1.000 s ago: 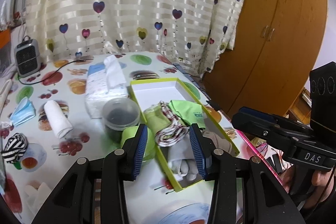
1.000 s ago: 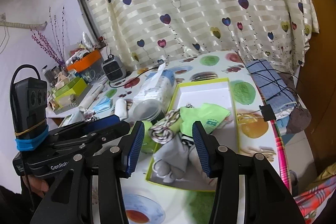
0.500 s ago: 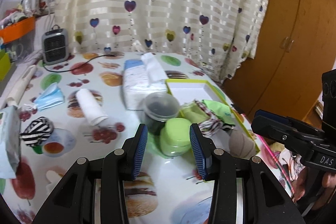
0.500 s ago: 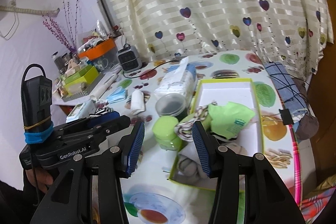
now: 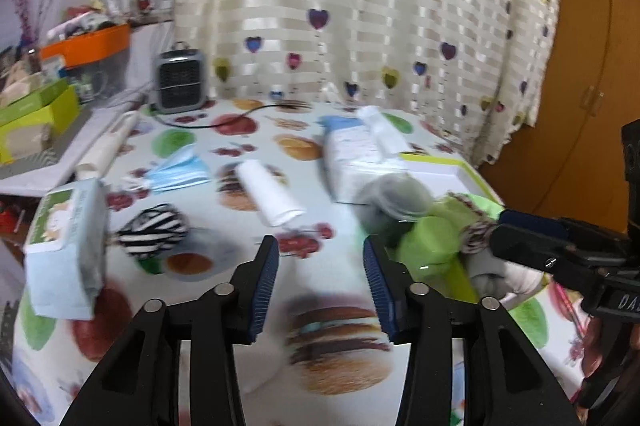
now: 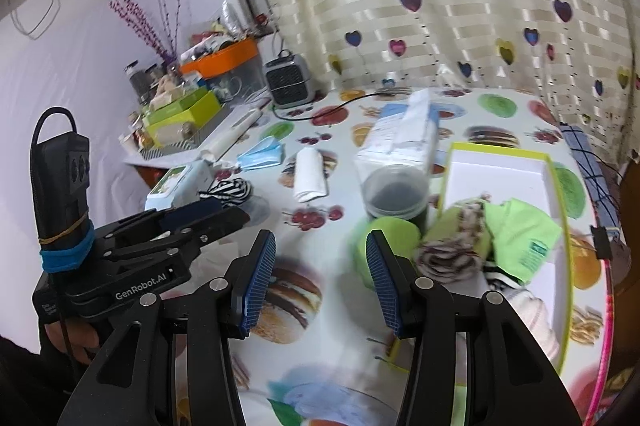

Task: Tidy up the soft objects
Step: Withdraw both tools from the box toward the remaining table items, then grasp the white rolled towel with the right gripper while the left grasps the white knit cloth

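Observation:
A yellow-green box (image 6: 558,186) on the table's right side holds soft cloths: a green cloth (image 6: 520,234), a striped knit piece (image 6: 452,250) and pale socks (image 6: 532,318). Loose on the table lie a white rolled cloth (image 5: 272,198) (image 6: 310,174), a black-and-white striped cloth (image 5: 154,230) (image 6: 230,190) and a blue face mask (image 5: 180,172) (image 6: 262,156). My left gripper (image 5: 320,290) is open and empty above the table's middle. My right gripper (image 6: 320,284) is open and empty, left of the box.
A tissue pack (image 6: 400,138), a dark lidded jar (image 6: 394,194) and a green tub (image 6: 386,246) stand beside the box. A wet-wipes pack (image 5: 66,246) lies at the left. A small heater (image 5: 180,80) and cluttered shelf sit at the back.
Both grippers have swung left, away from the box toward the table's middle and left side. Both stay open and empty.

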Demonstrator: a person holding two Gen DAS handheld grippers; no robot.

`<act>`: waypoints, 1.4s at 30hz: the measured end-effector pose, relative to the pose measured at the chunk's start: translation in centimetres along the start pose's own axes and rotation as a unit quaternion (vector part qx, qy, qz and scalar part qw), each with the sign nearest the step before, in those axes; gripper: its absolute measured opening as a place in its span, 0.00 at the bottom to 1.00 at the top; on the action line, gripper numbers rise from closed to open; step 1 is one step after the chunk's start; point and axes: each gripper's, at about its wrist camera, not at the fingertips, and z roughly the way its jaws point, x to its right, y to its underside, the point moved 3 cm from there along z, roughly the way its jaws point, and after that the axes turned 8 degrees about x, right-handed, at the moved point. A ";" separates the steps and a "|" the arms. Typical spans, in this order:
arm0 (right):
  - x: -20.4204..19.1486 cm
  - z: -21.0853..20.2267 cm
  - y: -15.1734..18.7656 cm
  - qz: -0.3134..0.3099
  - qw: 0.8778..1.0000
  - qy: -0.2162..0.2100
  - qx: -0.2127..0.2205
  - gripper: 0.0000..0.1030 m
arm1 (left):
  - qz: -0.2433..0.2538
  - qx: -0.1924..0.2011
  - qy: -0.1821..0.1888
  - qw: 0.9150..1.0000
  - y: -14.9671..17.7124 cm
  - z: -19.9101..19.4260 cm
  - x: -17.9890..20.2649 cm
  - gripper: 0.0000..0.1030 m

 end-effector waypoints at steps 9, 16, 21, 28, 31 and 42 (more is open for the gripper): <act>-2.4 2.1 -0.5 -0.026 0.999 -0.013 -0.015 0.47 | -0.035 -0.004 -0.050 0.998 1.5 -0.9 -5.7 0.49; -4.0 3.3 -0.7 -0.044 0.999 -0.019 -0.026 0.47 | -0.048 -0.022 -0.050 0.997 3.7 -0.8 -7.7 0.55; -4.8 4.7 -0.5 -0.053 0.998 -0.023 -0.040 0.47 | -0.061 -0.041 -0.041 0.996 4.9 0.0 -8.1 0.55; -5.6 6.5 -0.6 -0.064 0.996 -0.025 -0.054 0.47 | -0.063 -0.063 -0.028 0.996 6.2 1.2 -7.8 0.56; -5.9 7.4 -0.8 -0.068 0.995 -0.028 -0.060 0.47 | -0.062 -0.076 -0.029 0.995 6.8 1.9 -7.6 0.56; -6.9 11.7 -2.1 -0.091 0.992 -0.030 -0.082 0.47 | -0.061 -0.076 -0.032 0.995 7.3 2.9 -8.0 0.40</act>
